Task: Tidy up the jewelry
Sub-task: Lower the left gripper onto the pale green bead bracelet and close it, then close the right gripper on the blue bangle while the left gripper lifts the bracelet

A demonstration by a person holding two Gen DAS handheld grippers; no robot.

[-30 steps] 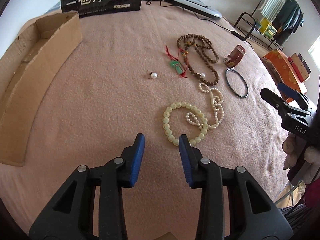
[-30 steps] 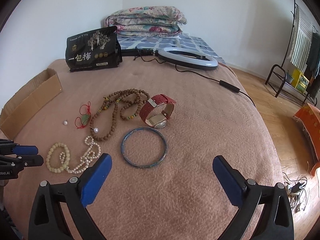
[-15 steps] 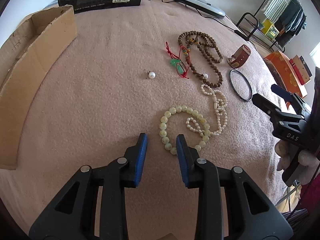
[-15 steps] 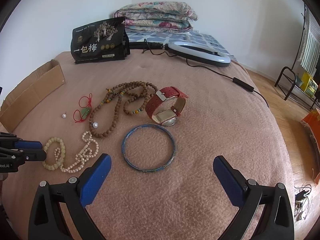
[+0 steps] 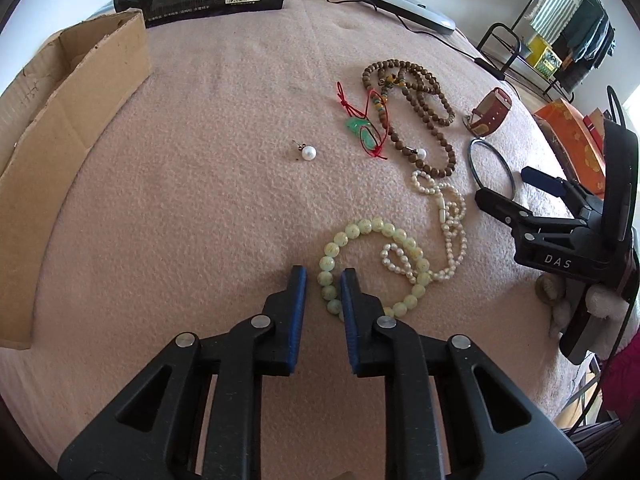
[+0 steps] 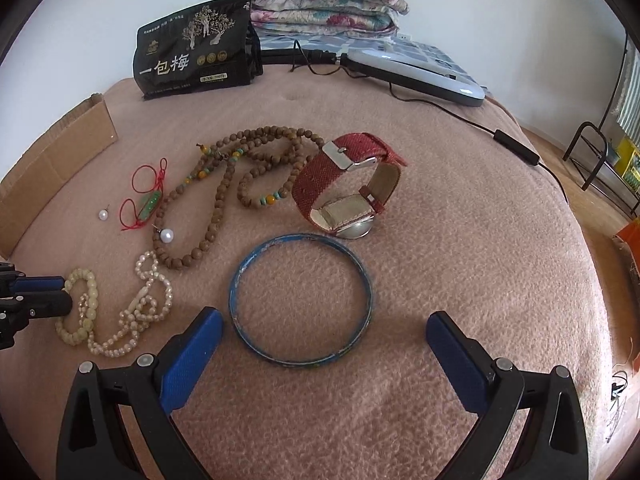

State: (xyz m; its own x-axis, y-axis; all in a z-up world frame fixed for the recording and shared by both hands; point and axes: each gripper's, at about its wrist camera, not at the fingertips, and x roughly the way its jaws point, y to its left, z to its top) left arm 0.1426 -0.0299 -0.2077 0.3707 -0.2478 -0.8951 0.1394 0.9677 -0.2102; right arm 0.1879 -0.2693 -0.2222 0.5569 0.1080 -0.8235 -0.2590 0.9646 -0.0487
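Observation:
Jewelry lies on a pink blanket (image 5: 200, 200). My left gripper (image 5: 323, 280) is open, its narrow jaws straddling the near side of a pale green bead bracelet (image 5: 360, 228); the bracelet also shows in the right wrist view (image 6: 82, 300). A white pearl necklace (image 5: 444, 224) overlaps it. Farther off lie a wooden bead necklace (image 5: 420, 120), a red-cord green pendant (image 5: 360, 132), a loose pearl earring (image 5: 309, 153), a blue bangle (image 6: 300, 300) and a red-strap watch (image 6: 344, 184). My right gripper (image 6: 324, 336) is wide open just in front of the bangle.
A flat cardboard box (image 5: 52, 140) lies at the left edge. A black snack bag (image 6: 192, 60) stands at the back. A ring light (image 6: 416, 76) with its cable, and folded quilts (image 6: 324, 8), lie behind. The blanket drops off to the right.
My left gripper moved forward onto the green bracelet and its jaws narrowed around the beads. My right gripper moved forward and down toward the bangle, still wide open.

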